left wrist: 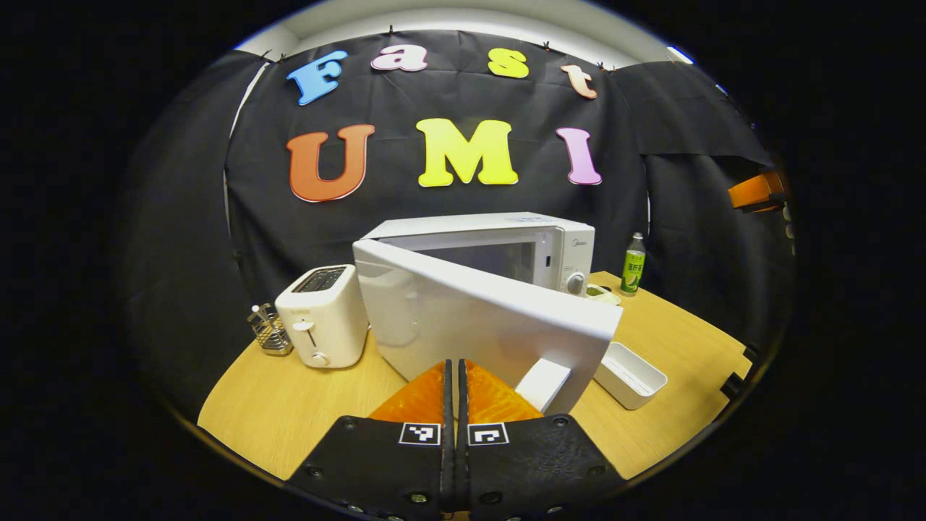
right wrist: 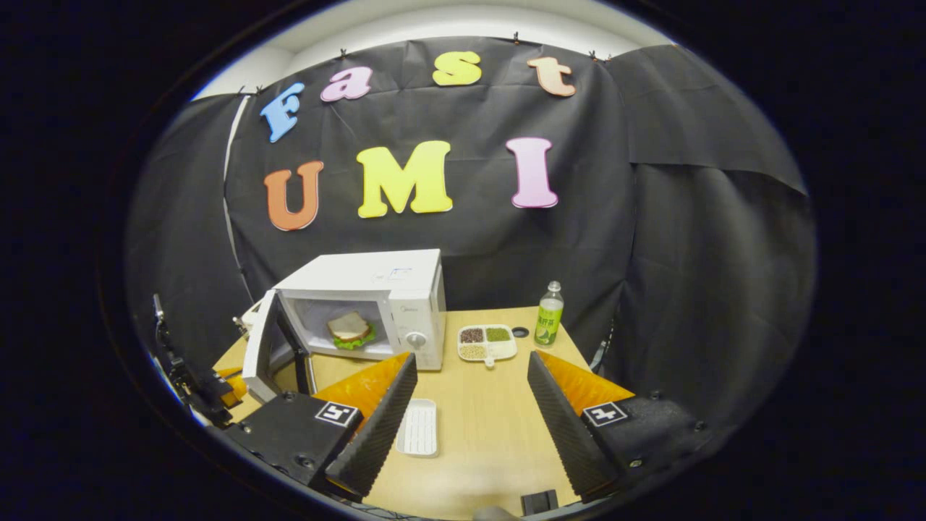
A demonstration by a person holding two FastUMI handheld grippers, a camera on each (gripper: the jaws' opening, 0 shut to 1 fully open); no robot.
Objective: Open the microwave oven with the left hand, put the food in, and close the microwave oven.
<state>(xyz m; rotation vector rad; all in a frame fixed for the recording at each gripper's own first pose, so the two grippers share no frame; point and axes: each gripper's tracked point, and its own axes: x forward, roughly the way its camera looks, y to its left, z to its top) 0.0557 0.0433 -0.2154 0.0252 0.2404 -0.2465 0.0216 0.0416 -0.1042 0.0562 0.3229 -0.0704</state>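
The white microwave (right wrist: 405, 289) stands at the back of the wooden table with its door (right wrist: 259, 354) swung open to the left. A sandwich (right wrist: 349, 329) with green lettuce lies inside the cavity. My right gripper (right wrist: 472, 358) is open and empty, held back over the table in front of the oven. In the left gripper view the door's outer face (left wrist: 477, 318) slants across just ahead of my left gripper (left wrist: 454, 370), whose fingers are shut together with nothing between them, tips at the door's lower edge. That gripper (right wrist: 217, 387) also appears left of the door in the right gripper view.
A white toaster (left wrist: 322, 315) and a wire utensil holder (left wrist: 269, 329) stand left of the oven. A white rectangular tray (right wrist: 418, 427) lies in front. A divided dish of beans (right wrist: 487, 341) and a green bottle (right wrist: 549, 315) sit to the oven's right.
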